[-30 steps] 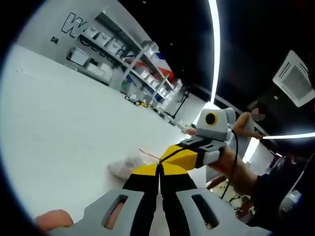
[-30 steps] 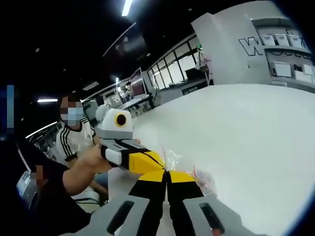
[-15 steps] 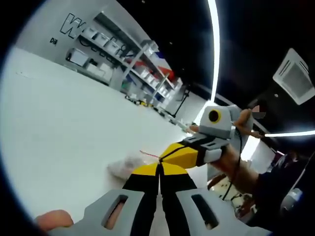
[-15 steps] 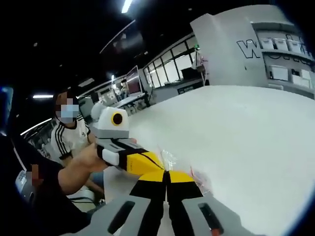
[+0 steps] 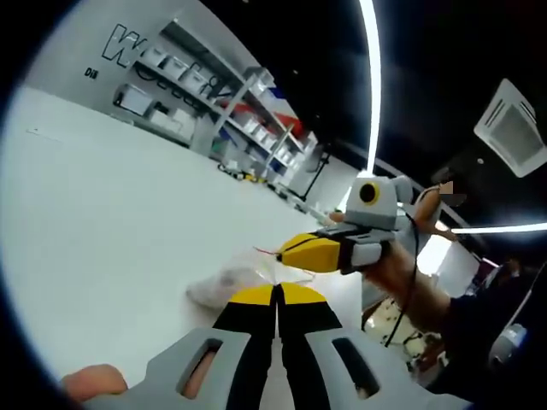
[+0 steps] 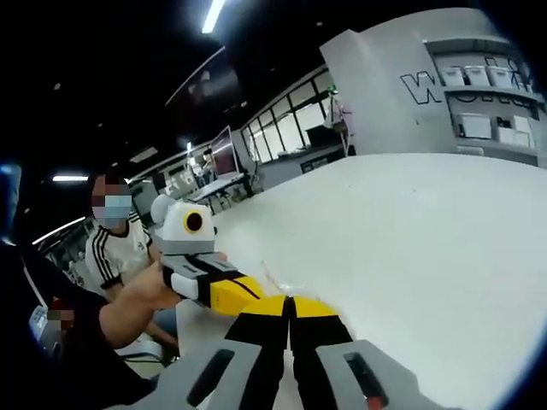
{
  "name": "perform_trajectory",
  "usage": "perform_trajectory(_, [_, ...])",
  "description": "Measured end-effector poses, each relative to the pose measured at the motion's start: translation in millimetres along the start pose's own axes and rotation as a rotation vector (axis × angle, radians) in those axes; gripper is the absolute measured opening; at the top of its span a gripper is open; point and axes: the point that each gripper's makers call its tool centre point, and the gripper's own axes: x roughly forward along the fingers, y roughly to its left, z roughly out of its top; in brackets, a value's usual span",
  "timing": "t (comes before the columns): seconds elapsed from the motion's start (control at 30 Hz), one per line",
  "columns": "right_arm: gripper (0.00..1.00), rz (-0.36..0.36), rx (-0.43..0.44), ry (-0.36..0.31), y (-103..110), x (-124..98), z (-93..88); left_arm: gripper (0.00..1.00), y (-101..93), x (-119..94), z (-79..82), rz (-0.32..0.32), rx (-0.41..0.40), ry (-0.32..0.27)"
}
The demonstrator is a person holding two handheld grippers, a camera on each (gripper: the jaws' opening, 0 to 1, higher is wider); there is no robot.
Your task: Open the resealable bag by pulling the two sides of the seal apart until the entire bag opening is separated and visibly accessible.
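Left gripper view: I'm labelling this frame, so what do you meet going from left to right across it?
Wall lettering → storage shelves → clear bag on the white table → left gripper → right gripper → ceiling air vent.

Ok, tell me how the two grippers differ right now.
In the left gripper view, the left gripper points up from the bottom, while the right gripper comes in sideways from the right, a hand behind it. Its tip sits higher than the left's. Both have yellow-and-black jaws shut on the clear bag.
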Motion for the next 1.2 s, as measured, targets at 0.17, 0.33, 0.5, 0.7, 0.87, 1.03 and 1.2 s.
perform_trajectory(0.17, [0.00, -0.011, -0.003, -0.008, -3.2, -0.3, 3.3, 0.00, -2.6, -1.4, -0.6, 0.001, 0.007, 0.000])
perform_trajectory(0.33, [0.00, -0.026, -0.008, -0.018, -6.4, -1.8, 7.2, 0.00, -5.4, -1.7, -0.6, -0.002, 0.010, 0.001])
perform_trajectory(0.5, [0.00, -0.043, -0.010, -0.031, -11.1, -3.8, 10.2, 0.00, -8.2, -1.4, -1.8, -0.006, 0.012, 0.006])
perform_trajectory(0.7, [0.00, -0.067, -0.006, -0.054, -18.8, -7.8, 14.1, 0.00, -11.8, -2.1, -4.5, -0.003, 0.025, 0.010])
perform_trajectory(0.87, [0.00, -0.088, -0.001, -0.072, -24.7, -9.3, 17.6, 0.00, -17.1, -3.1, -6.3, -0.005, 0.035, 0.012])
perform_trajectory(1.03, [0.00, -0.097, -0.001, -0.079, -25.3, -10.3, 18.1, 0.00, -18.7, -4.0, -5.4, -0.006, 0.041, 0.008])
perform_trajectory(1.2, [0.00, -0.094, -0.001, -0.080, -25.2, -10.2, 19.2, 0.00, -15.8, -4.4, -3.4, -0.003, 0.037, 0.007])
